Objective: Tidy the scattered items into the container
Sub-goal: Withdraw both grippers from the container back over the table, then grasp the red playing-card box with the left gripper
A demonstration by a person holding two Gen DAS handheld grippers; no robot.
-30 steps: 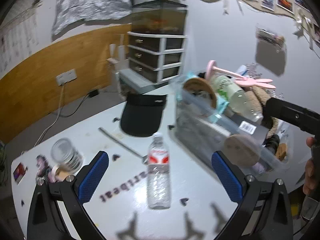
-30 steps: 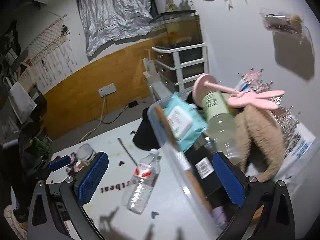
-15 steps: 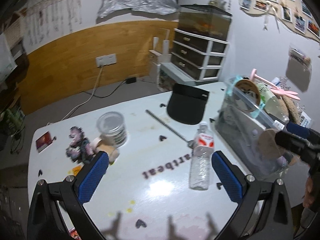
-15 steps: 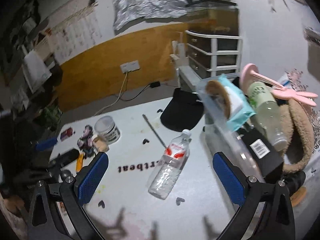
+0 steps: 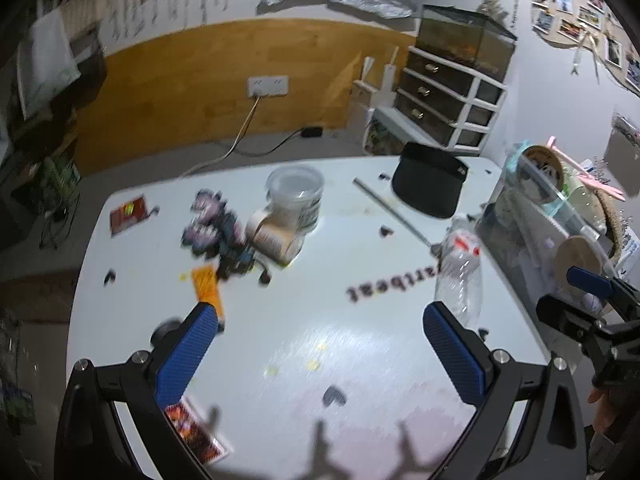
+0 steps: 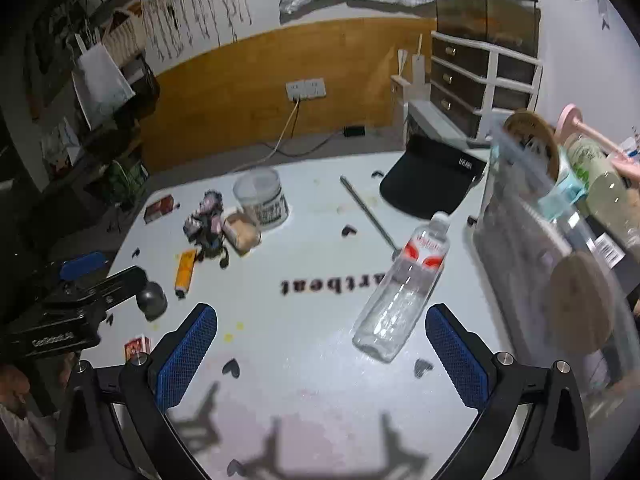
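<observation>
A clear plastic container (image 6: 540,248) stuffed with items stands at the table's right edge, also the container (image 5: 532,232) in the left wrist view. An empty water bottle (image 6: 404,292) lies on its side beside it, the bottle (image 5: 460,272) in the left view. Farther left sit a clear tub (image 6: 262,196), a tape roll (image 6: 242,232), a dark tangled item (image 6: 206,220), an orange tube (image 6: 185,272) and a black visor (image 6: 432,184). My left gripper (image 5: 320,356) and right gripper (image 6: 320,356) hover open above the near table, holding nothing.
A thin metal rod (image 6: 366,212) lies beyond the bottle. Small red packets (image 6: 160,208) and a dark cap (image 6: 152,300) dot the left side. A drawer unit (image 6: 484,80) and wood-panelled wall stand behind the white table (image 6: 320,380). The other gripper (image 6: 72,312) shows at left.
Both grippers have pulled back and swung left, away from the container, so more of the table's left side shows. The bottle and other items lie where they were.
</observation>
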